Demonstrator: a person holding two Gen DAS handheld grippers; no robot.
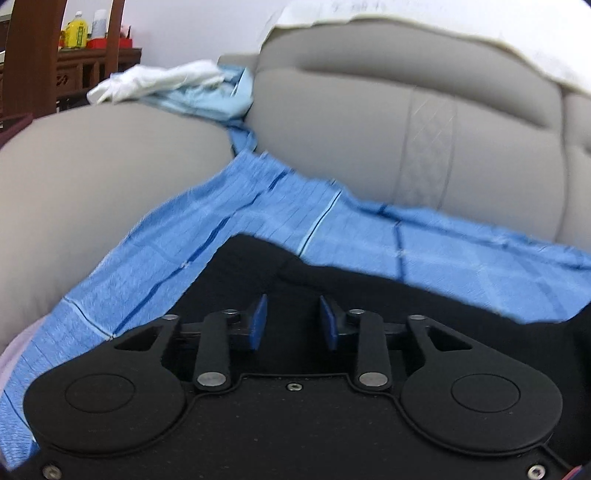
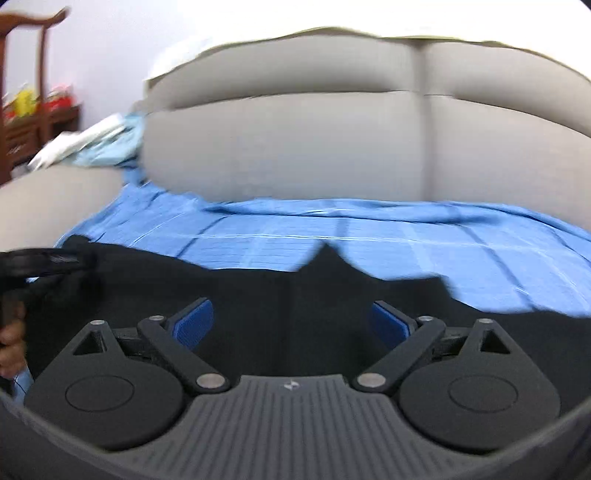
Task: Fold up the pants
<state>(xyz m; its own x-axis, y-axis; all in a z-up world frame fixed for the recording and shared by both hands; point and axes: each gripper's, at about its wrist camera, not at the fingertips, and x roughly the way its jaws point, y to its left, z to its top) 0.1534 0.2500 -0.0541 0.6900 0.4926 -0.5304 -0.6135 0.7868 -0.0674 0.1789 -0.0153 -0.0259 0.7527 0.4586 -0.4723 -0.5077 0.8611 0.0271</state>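
Note:
Black pants (image 1: 332, 284) lie flat on a blue checked sheet (image 1: 207, 229) that covers the sofa seat. My left gripper (image 1: 293, 319) is open, its blue pads just above the black cloth with nothing between them. In the right wrist view the pants (image 2: 258, 291) spread across the lower half over the sheet (image 2: 406, 243). My right gripper (image 2: 291, 321) is wide open and empty, low over the pants. The left gripper and the hand holding it (image 2: 33, 266) show at the left edge of the right wrist view.
Grey sofa back cushions (image 2: 295, 147) rise behind the sheet and a grey armrest (image 1: 92, 177) stands at the left. White and light blue cloths (image 1: 177, 88) lie on the armrest. A wooden chair and a cabinet with bottles (image 1: 77, 33) are far left.

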